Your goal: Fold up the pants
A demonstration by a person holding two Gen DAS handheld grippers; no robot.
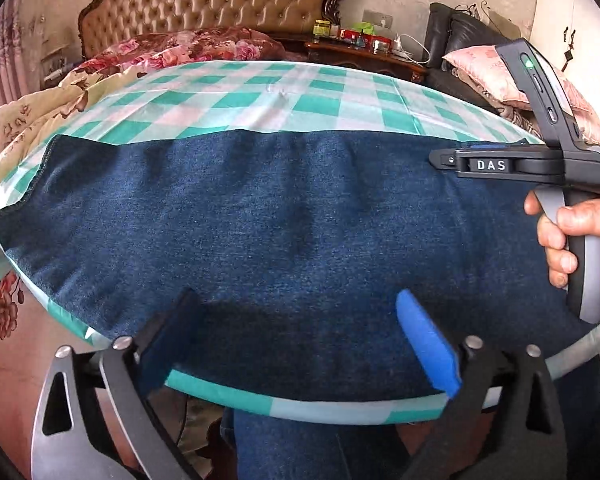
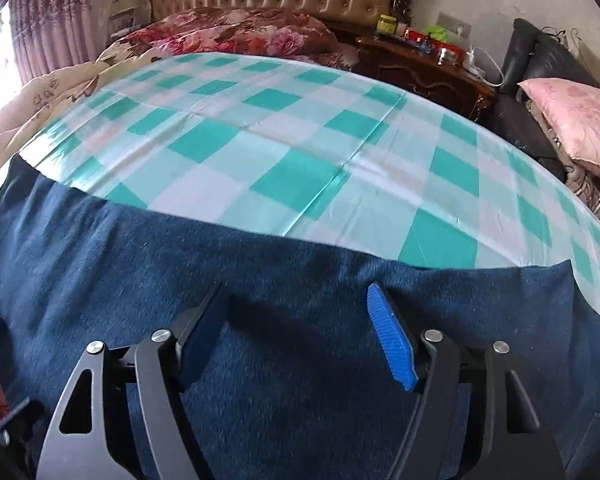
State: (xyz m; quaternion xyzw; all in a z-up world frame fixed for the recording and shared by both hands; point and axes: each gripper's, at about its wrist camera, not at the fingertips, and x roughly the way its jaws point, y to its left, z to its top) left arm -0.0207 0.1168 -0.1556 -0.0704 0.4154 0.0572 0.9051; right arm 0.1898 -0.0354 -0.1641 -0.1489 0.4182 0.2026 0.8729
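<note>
Dark blue denim pants (image 1: 284, 220) lie flat and stretched out along the near side of a table covered with a green and white checked cloth (image 1: 260, 96). Their hem end is at the left (image 1: 20, 208). My left gripper (image 1: 296, 320) hangs open just above the pants at the table's front edge, nothing between its blue pads. In the right wrist view my right gripper (image 2: 296, 300) is open over the pants (image 2: 260, 272), also with nothing between its pads. A hand (image 1: 580, 236) holds the right gripper's handle at the right edge of the left wrist view.
Behind the table is a bed with a tufted headboard (image 1: 212, 4) and floral bedding (image 1: 188, 46). A wooden nightstand (image 2: 424, 64) carries several small bottles. A black sofa with a pink pillow (image 2: 580, 124) is at the right. The person's jeans-clad leg (image 1: 284, 444) shows below the table edge.
</note>
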